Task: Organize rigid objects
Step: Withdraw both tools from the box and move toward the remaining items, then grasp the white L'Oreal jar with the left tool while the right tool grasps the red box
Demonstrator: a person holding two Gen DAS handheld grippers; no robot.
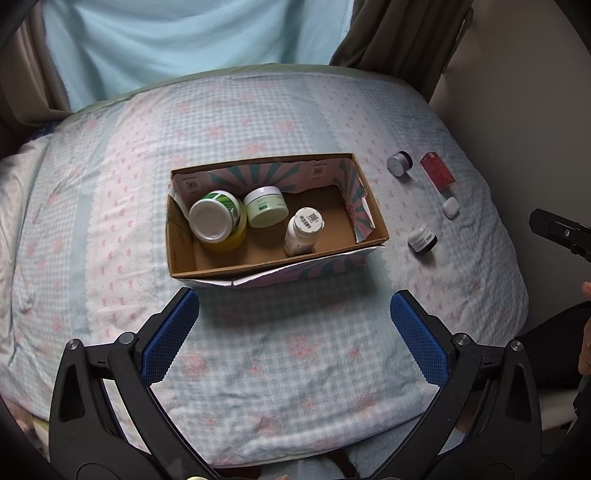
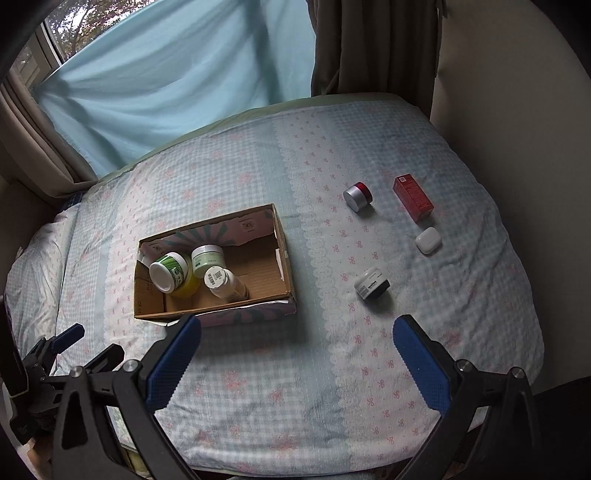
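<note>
Black-and-white jar point(image 2: 372, 284) ahead of right hand-held gripper point(image 2: 297, 350) (gaping)

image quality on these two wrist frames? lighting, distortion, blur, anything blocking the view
Left wrist: dim, soft light, faint shadow in front of the cardboard box; strong fisheye bend at the bed edge, dark vignette in the corners; left tool sharp and covering the bottom. Right wrist: brighter window top left, no glare; same barrel distortion; small jar label too soft to read; right tool fills the bottom.
</note>
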